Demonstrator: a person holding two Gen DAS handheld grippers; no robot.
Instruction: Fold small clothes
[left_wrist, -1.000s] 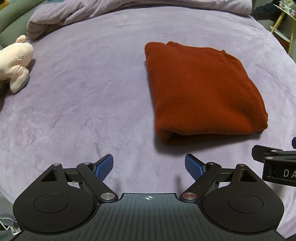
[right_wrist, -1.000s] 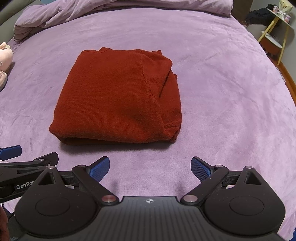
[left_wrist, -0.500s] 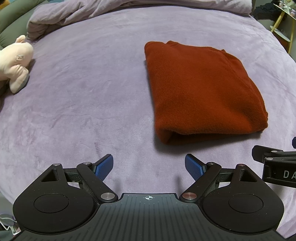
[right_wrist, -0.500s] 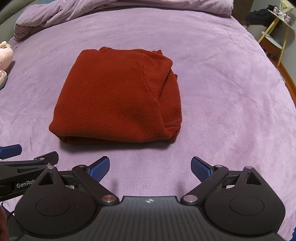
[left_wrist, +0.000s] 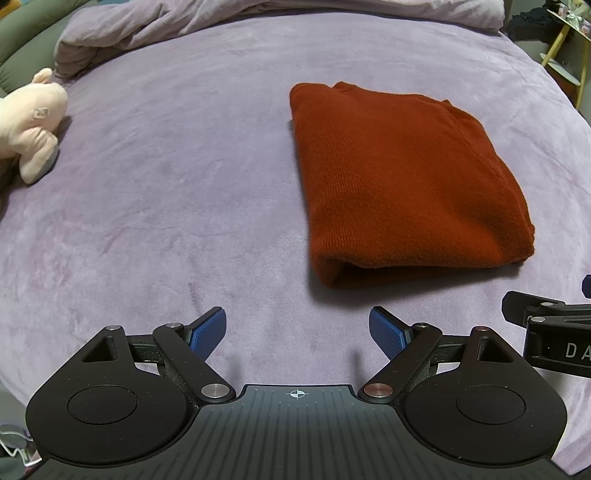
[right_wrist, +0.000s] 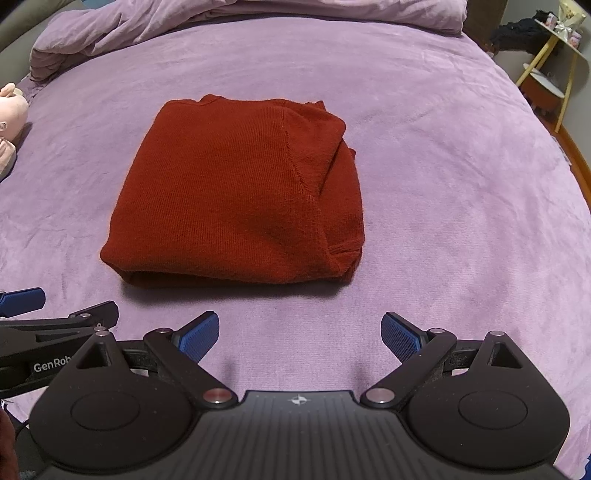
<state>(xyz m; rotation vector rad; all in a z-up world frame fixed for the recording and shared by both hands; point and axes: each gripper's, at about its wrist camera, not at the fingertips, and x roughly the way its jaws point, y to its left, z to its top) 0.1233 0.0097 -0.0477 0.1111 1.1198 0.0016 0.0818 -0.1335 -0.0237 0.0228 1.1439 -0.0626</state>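
The folded red sweater (right_wrist: 236, 195) lies on the purple bedspread (right_wrist: 443, 184) just ahead of the right gripper (right_wrist: 299, 334), long axis running away; the left gripper (left_wrist: 297, 332) sits left. Both jaws apart, empty.

Rust-red knit garment (right_wrist: 236, 199) folded flat on bedspread (right_wrist: 443, 184).

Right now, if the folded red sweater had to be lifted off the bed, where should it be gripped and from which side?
Probably the near rounded fold edge of the folded red sweater, approached from the front by the open right hand-held gripper. That edge faces the gripper, looks thick, and bundles all layers; the right side shows loose, separate layers that could slip apart.
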